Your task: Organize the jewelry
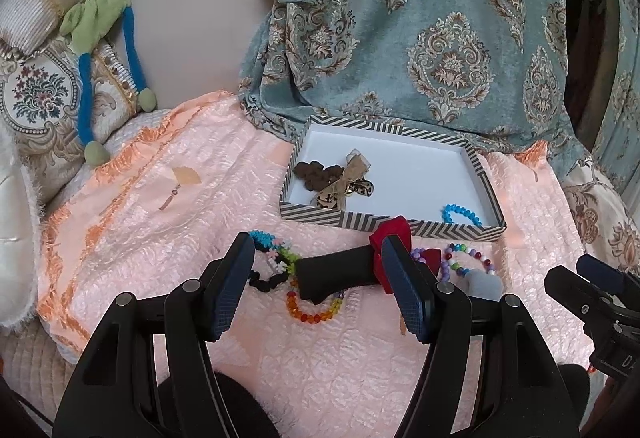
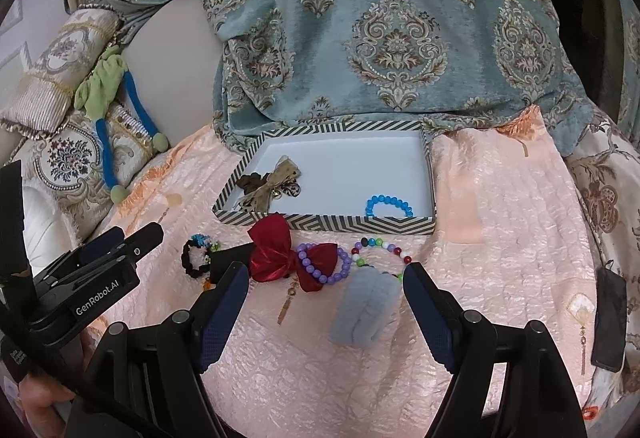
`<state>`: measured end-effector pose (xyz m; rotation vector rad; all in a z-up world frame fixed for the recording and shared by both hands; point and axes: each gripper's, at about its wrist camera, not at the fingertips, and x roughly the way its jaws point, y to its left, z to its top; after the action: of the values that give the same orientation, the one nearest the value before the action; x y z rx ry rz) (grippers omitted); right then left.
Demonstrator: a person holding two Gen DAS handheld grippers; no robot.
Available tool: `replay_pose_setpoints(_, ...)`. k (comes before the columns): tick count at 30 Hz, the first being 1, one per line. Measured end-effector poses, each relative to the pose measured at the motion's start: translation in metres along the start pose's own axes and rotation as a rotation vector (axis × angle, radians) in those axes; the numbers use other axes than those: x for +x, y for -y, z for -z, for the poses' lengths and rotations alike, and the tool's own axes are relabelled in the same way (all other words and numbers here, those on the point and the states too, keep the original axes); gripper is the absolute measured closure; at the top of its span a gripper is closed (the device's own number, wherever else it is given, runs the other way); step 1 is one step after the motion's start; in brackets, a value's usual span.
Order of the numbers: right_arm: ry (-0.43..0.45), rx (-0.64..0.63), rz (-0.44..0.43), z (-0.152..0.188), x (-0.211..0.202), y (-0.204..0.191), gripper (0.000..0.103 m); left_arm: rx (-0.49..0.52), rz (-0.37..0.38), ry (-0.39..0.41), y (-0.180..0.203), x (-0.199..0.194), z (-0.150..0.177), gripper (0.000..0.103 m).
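A striped box sits open on the pink bedspread, pushed back against the blue patterned drape, so its low front wall faces the loose pieces and little lifting is needed to drop them in. Three things already lie inside: a blue bead bracelet in the near right corner, a tan ribbon bow and a dark brown piece on the left.

The rest of the jewelry is strung in a row just before the box: a red bow with a purple bead bracelet lying over it, a multicoloured bead bracelet, a grey fuzzy piece, a black velvet piece, a rainbow bead bracelet and a black scrunchie.

The right gripper hangs over the grey piece, its fingers wide and empty, apparently lining up to straddle it. The left gripper likewise stands wide and holds nothing, framing the black velvet piece.
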<state>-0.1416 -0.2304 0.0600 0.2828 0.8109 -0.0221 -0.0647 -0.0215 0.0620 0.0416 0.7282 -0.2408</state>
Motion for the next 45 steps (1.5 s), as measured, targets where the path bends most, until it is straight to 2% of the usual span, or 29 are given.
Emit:
replay_pose_setpoints(26,-0.024,0.004,0.0,-0.001,0.008,0.002,0.025,-0.026,0.0,-0.033,-0.016,0.007,0.001,0.037)
replay_pose_setpoints(30,-0.032,0.014,0.008,0.0,0.011,0.007,0.025,-0.067,0.041,-0.071,-0.031,0.012,0.0,0.037)
replay_pose_setpoints(33,-0.042,0.022,0.012,0.003,0.015,0.013,0.025,-0.146,0.073,-0.106,-0.052,0.019,-0.001,0.037)
replay_pose_setpoints(41,-0.13,0.069,0.014,0.022,0.043,0.035,0.025,-0.224,0.075,-0.192,-0.08,0.044,0.01,0.037)
replay_pose_setpoints(45,-0.165,0.096,0.01,0.031,0.056,0.045,0.025,-0.266,0.03,-0.24,-0.092,0.069,0.018,0.037)
